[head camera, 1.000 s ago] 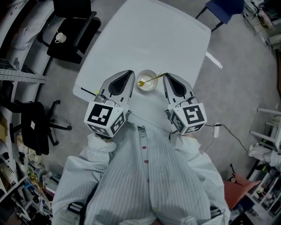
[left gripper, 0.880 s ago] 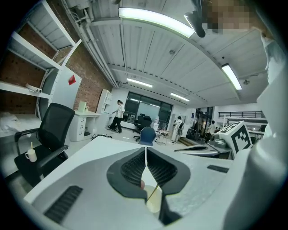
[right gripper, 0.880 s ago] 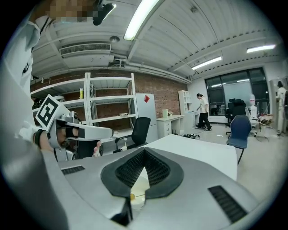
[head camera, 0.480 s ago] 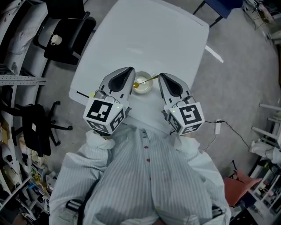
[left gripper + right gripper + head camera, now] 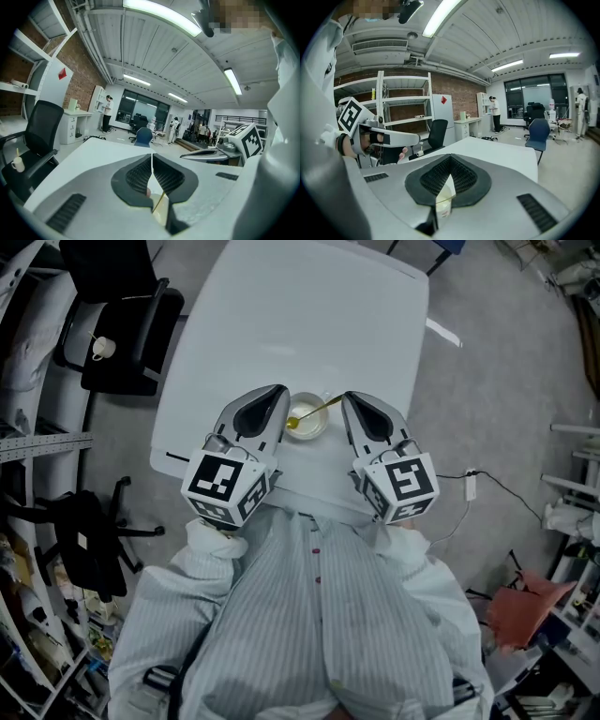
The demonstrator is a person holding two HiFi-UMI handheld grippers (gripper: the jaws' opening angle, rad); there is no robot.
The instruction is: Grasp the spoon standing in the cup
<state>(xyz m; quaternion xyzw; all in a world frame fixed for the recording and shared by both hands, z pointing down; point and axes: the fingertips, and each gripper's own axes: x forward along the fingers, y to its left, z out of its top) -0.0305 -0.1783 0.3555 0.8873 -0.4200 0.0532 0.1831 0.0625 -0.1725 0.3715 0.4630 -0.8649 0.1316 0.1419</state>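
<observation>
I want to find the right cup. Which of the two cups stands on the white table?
The cup with the yellow spoon in it; the other cup sits on a black chair.

Entry, as I see it remotely: left tool (image 5: 279, 393) and right tool (image 5: 347, 399) have pale grey shells and black ribbed pads (image 5: 138, 176). Each bears a white cube (image 5: 230, 488) with black square markers. Wearer's pale pinstriped shirt (image 5: 281, 643) has small red buttons (image 5: 316, 551).
</observation>
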